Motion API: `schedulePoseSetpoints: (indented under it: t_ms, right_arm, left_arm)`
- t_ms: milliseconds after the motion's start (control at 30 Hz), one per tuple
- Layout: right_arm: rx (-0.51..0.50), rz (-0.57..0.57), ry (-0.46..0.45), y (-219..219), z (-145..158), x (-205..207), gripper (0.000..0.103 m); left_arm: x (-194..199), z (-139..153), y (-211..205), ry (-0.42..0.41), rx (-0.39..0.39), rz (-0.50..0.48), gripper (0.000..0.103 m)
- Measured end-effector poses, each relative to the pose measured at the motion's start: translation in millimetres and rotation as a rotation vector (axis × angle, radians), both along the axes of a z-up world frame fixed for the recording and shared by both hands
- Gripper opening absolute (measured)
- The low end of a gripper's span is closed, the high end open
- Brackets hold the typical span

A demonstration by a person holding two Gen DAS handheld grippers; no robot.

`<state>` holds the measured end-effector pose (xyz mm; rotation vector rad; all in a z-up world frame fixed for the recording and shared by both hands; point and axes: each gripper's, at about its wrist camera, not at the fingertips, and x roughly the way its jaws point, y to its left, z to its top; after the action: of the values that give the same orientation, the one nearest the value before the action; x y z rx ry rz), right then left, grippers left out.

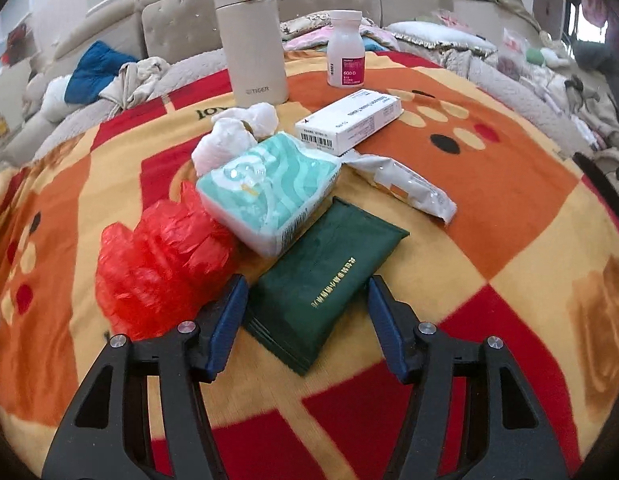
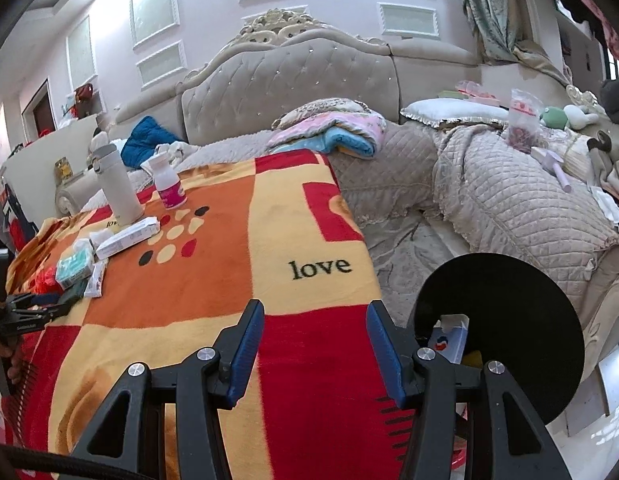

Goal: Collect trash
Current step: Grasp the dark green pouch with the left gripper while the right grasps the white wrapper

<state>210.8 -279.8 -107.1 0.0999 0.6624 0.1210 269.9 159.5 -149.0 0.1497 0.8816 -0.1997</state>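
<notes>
In the left wrist view my left gripper (image 1: 305, 292) is open, its blue pads on either side of the near end of a dark green packet (image 1: 321, 284) that lies on the blanket. A crumpled red plastic bag (image 1: 161, 264) lies left of it. A teal tissue pack (image 1: 269, 192), crumpled white tissues (image 1: 237, 132) and an empty white wrapper (image 1: 405, 184) lie beyond. My right gripper (image 2: 313, 320) is open and empty above the blanket's near edge. A black-rimmed bin (image 2: 497, 336) with trash inside stands to its right.
A beige thermos (image 1: 251, 36), a white pill bottle (image 1: 345, 48) and a white medicine box (image 1: 349, 120) stand on the patterned blanket (image 2: 213, 276). The left gripper shows at the right wrist view's left edge (image 2: 33, 312). A bed with quilts (image 2: 489, 200) lies behind.
</notes>
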Motion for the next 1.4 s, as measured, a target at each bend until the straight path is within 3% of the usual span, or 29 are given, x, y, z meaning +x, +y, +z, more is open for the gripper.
schedulePoseSetpoints:
  t_ms: [100,333,467,567,767,967,1133,1400]
  right_arm:
    - [-0.006,0.014,-0.002,6,0,1,0.051]
    - [-0.026,0.045,-0.005,19,-2,1,0.051]
    - [-0.037,0.058,-0.007,26,-3,0,0.051]
    - [-0.039,0.067,-0.02,31,-1,-1,0.051]
    - [-0.047,0.128,-0.043,54,0,-6,0.051]
    - [-0.073,0.207,-0.039,88,-3,-12,0.051]
    - [-0.068,0.283,-0.042,120,-7,-20,0.051]
    - [0.008,0.441,0.111,196,-26,26,0.051]
  left_arm:
    - [6,-1,-2,-0.004,0.015,-0.011,0.062]
    - [14,-2,3,0.016,-0.028,-0.004,0.064]
    - [10,0,-2,0.008,-0.028,0.009,0.051]
    - [1,2,-13,-0.018,0.022,0.033,0.049]
    - [-40,10,-35,-0.096,0.086,0.119,0.049]
    - [-75,15,-34,-0.126,0.066,0.264,0.049]
    - [-83,10,-26,-0.108,0.047,0.32,0.049]
    - [-80,5,-18,-0.076,0.012,0.358,0.049]
